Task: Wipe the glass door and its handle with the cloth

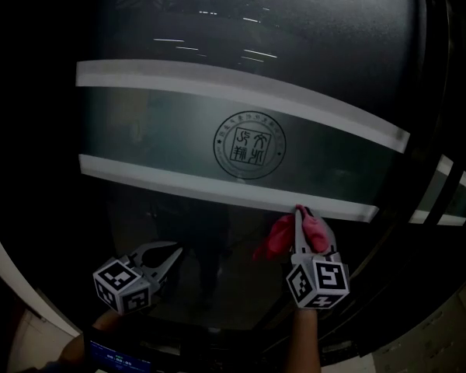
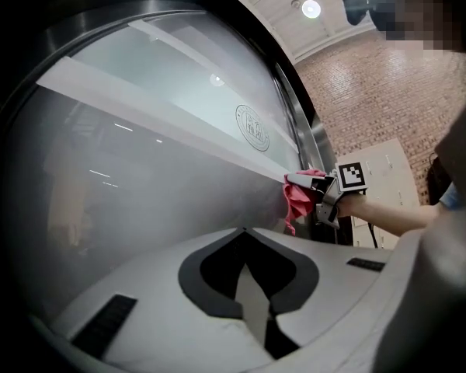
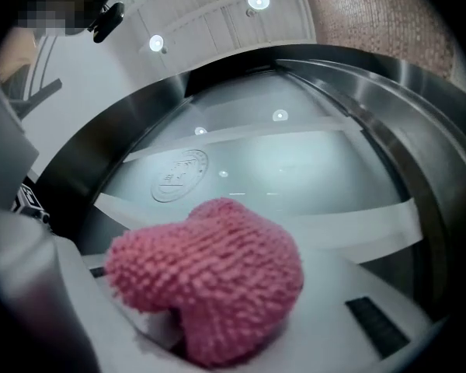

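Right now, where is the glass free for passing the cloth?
Open: the band left of the round seal, between the white stripes, and the dark pane below the lower stripe, above the left gripper. Crowded: that stripe's right end, where the right gripper's cloth nears the door frame.

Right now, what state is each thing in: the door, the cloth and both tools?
Glass door: frosted band across it, cloth at its lower white stripe.
Pink cloth: bunched up, gripped.
Right tool: shut on the cloth.
Left tool: shut, empty.
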`<state>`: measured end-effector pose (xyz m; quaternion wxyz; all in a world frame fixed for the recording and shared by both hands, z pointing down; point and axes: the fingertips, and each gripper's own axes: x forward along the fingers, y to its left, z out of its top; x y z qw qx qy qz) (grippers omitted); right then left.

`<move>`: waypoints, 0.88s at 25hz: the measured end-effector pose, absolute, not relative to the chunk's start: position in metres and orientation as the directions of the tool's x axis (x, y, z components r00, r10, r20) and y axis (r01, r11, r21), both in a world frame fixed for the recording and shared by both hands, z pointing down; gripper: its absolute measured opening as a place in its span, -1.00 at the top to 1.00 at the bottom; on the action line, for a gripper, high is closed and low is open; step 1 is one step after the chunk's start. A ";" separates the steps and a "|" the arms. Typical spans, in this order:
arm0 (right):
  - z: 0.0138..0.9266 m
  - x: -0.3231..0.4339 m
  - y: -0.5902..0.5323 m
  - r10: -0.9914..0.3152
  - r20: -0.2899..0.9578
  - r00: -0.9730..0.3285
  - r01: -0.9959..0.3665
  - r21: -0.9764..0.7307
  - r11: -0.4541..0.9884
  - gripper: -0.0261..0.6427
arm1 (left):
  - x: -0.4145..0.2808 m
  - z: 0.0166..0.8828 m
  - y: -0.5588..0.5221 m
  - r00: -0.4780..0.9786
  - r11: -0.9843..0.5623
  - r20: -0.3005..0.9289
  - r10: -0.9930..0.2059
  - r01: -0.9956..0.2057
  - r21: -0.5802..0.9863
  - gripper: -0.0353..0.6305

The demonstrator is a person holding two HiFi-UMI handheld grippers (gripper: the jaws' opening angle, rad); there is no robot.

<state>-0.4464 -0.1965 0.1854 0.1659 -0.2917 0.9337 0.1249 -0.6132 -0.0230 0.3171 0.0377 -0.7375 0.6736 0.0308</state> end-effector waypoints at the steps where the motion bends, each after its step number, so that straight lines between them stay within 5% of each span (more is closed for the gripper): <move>1: 0.186 -0.431 -0.208 -0.534 -0.382 -0.754 -0.615 0.126 0.778 0.78 | -0.610 0.319 -0.025 0.095 -0.094 -0.091 -0.991 -0.995 -0.012 0.87; 7: 0.185 -0.372 -0.254 -0.649 -0.386 -0.656 -0.721 0.067 0.689 0.78 | -0.604 0.323 -0.027 0.091 -0.092 -0.082 -0.992 -0.996 0.005 0.87; 15: 0.188 -0.380 -0.244 -0.644 -0.393 -0.657 -0.718 0.065 0.693 0.78 | -0.613 0.327 -0.018 0.071 -0.072 -0.086 -0.994 -0.997 0.004 0.87; 22: 0.169 -0.476 -0.116 -0.380 -0.506 -0.775 -0.510 0.143 0.848 0.78 | -0.636 0.334 0.014 -0.001 -0.002 -0.081 -0.997 -1.000 0.026 0.87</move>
